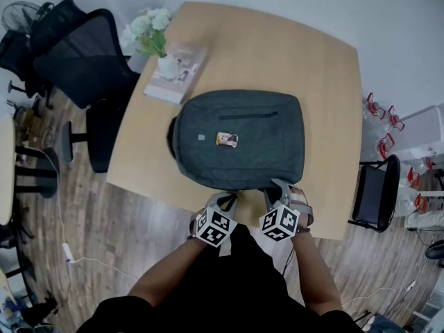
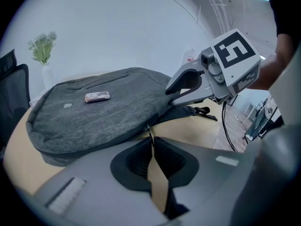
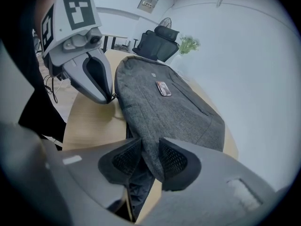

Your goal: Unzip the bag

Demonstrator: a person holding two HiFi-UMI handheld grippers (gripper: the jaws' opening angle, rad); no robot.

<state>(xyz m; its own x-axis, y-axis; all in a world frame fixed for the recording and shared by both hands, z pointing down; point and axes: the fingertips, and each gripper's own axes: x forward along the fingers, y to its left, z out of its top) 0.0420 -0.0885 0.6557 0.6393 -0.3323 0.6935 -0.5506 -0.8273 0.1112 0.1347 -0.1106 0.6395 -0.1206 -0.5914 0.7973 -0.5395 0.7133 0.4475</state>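
Note:
A grey backpack [image 1: 239,141] lies flat on the wooden table [image 1: 277,54], with a small patterned tag [image 1: 227,139] on its top face. Both grippers sit at its near edge. In the left gripper view my left gripper [image 2: 151,142] is shut on the thin zipper pull [image 2: 149,132] at the seam of the backpack [image 2: 94,117]. My right gripper [image 3: 148,149] is shut on a fold of the backpack's [image 3: 174,107] grey fabric edge, with dark lining hanging below. In the head view the left gripper [image 1: 225,198] and the right gripper [image 1: 276,186] stand side by side.
At the table's far left a white vase of flowers [image 1: 156,37] stands on a book [image 1: 177,71]. A black office chair [image 1: 80,57] is left of the table, and another black chair [image 1: 378,189] is at the right. The table's near edge runs just under the grippers.

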